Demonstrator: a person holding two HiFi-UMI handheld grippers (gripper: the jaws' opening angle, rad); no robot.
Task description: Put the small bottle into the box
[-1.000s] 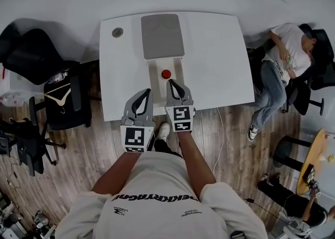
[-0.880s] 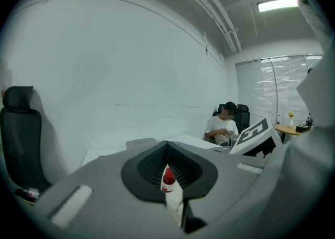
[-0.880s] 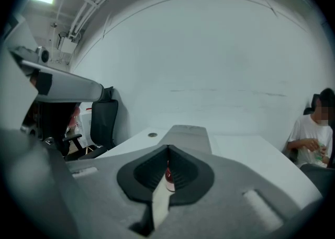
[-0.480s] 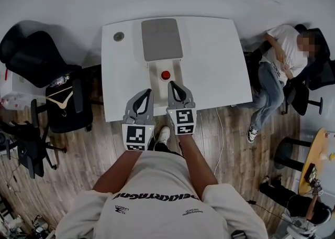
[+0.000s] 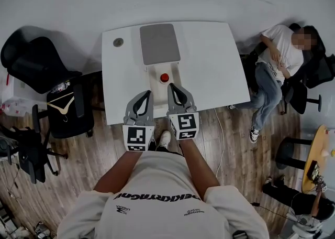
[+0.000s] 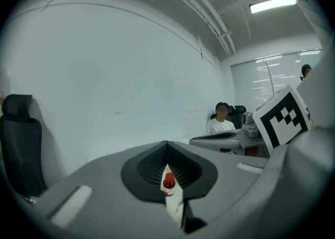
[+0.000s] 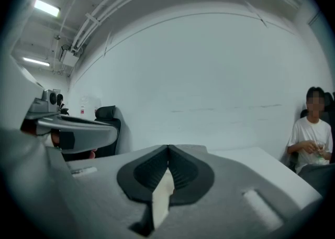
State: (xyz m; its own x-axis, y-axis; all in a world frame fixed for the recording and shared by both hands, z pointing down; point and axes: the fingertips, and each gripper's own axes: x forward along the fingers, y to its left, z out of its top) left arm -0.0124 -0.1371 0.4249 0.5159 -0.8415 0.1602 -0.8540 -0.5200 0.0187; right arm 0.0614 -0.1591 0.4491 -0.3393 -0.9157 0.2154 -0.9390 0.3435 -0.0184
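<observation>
A small bottle (image 5: pixel 164 77) with a red cap stands in the open white box (image 5: pixel 155 74), whose grey lid (image 5: pixel 159 43) lies flat behind it on the white table (image 5: pixel 214 65). My right gripper (image 5: pixel 171 87) is shut and empty, its tips just in front of the bottle and a little to its right. My left gripper (image 5: pixel 145 94) is shut and empty beside it, at the table's front edge. In the left gripper view, the bottle (image 6: pixel 168 183) shows through the slit below the closed left gripper (image 6: pixel 167 143). The right gripper (image 7: pixel 168 148) is closed, and only a white strip shows below its tips.
A small round grey disc (image 5: pixel 118 42) lies at the table's back left corner. Black office chairs (image 5: pixel 36 60) stand left of the table. A person (image 5: pixel 280 60) sits at the right. Wooden floor lies under the front edge.
The head camera has shifted, so the table sits slightly lower in view. Both grippers stay at the front edge, a touch further back from the bottle.
</observation>
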